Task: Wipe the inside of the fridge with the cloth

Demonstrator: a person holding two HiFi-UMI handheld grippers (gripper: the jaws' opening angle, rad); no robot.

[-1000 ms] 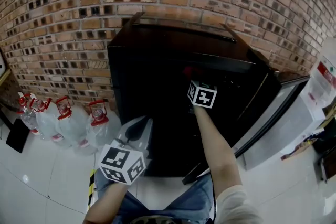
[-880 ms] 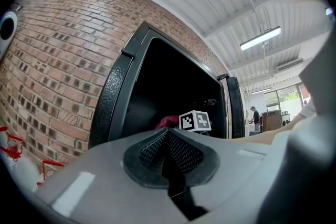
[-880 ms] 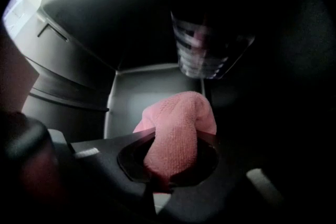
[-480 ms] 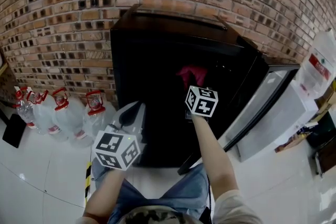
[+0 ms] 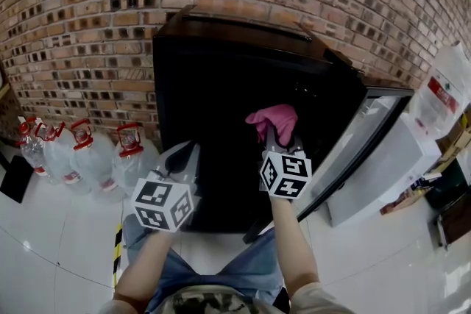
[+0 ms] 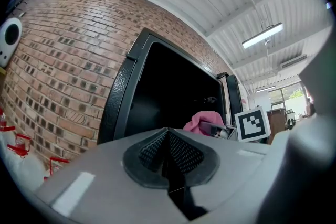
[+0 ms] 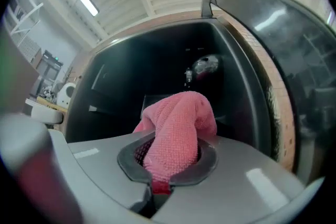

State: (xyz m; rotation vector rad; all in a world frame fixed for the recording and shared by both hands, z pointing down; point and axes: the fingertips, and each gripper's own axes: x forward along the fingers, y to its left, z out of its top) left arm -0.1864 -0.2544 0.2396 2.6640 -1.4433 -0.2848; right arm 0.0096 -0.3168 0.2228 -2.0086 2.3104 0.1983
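Our right gripper (image 7: pixel 169 162) pinches the pink cloth (image 7: pixel 177 126), held just before the dark opening of the black fridge (image 5: pixel 213 77); our left gripper (image 6: pixel 167 157) sits lower, jaws pressed together on nothing; the fridge door (image 5: pixel 372 151) stands open to the right.

Items on hand: one fridge (image 5: pixel 221 33); one cloth (image 5: pixel 274 117); two grippers, namely left gripper (image 5: pixel 188 155) and right gripper (image 5: pixel 276 136); four red-capped water jugs (image 5: pixel 82 162).

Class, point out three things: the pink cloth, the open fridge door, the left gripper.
pink cloth (image 7: pixel 176 128), right gripper view, bunched fold above the jaws.
fridge door (image 5: pixel 357 151), head view, pale inner panel.
left gripper (image 6: pixel 167 135), left gripper view, between its closed fingertips.
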